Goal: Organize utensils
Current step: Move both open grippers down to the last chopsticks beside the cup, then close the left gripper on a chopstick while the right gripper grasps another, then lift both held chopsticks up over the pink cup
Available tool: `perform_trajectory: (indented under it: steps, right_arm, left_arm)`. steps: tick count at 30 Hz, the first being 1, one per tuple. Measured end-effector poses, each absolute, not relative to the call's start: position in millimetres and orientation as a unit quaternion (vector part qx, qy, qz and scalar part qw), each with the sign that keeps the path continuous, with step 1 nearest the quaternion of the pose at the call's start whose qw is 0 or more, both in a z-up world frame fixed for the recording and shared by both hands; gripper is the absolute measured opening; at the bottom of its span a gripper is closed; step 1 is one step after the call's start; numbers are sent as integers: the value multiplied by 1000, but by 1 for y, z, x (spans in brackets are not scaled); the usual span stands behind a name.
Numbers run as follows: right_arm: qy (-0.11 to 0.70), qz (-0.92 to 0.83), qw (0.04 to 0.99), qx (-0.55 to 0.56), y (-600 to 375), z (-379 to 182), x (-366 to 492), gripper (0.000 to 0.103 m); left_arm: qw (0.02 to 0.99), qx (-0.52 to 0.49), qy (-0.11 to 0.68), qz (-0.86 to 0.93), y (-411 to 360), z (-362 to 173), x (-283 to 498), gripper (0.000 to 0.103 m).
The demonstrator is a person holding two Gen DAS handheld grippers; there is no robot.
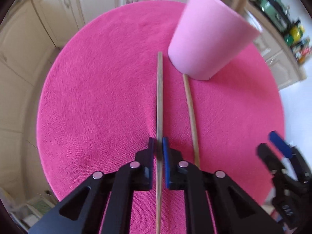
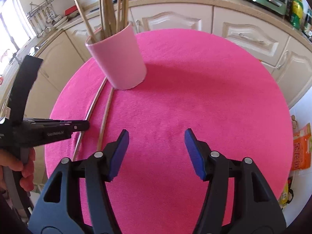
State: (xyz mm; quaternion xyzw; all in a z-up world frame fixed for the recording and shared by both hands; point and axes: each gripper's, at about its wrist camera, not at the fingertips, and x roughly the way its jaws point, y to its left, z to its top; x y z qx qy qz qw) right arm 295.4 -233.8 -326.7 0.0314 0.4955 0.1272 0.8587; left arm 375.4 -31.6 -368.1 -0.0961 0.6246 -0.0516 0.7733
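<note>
Left gripper (image 1: 159, 146) clamped on a wooden chopstick (image 1: 159, 97) lying on the pink-covered bench (image 2: 195, 97). Second chopstick (image 1: 190, 107) just right, far end apparently touching the pink cup (image 1: 206, 39). Right gripper (image 2: 157, 136) half open, empty.

Hot pink plush worktop (image 2: 195, 97); pale pink cup (image 2: 119, 58); tan wooden chopsticks (image 1: 159, 97); black gripper (image 1: 159, 146), blue pads; cream cabinets (image 2: 243, 33).
</note>
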Motion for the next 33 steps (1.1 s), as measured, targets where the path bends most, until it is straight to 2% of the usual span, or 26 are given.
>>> perform_trajectory:
  steps: [8, 10, 11, 14, 22, 26, 30, 33]
  right_arm:
    - [552, 169, 816, 13, -180, -337, 319, 58]
    - [568, 178, 804, 9, -167, -341, 325, 38]
    - [576, 185, 796, 8, -160, -343, 328, 34]
    - [581, 188, 792, -5, -143, -342, 332, 32]
    - [619, 162, 768, -23, -130, -359, 343, 15]
    - [629, 151, 762, -35, -125, -360, 349, 15]
    - [634, 144, 759, -36, -123, -361, 355, 7]
    - [635, 153, 757, -8, -131, -359, 361, 6]
  left_arm:
    - [779, -130, 611, -58, -8, -359, 356, 7]
    - [778, -137, 611, -57, -1, -359, 351, 7]
    - [778, -138, 610, -56, 3, -361, 350, 7]
    - [781, -141, 605, -57, 12, -364, 349, 7]
    - [787, -154, 594, -61, 21, -359, 344, 7]
    - [786, -156, 595, -66, 26, -361, 347, 7]
    - [787, -156, 592, -74, 29, -361, 351, 7]
    - [794, -151, 582, -83, 30, -356, 350, 7]
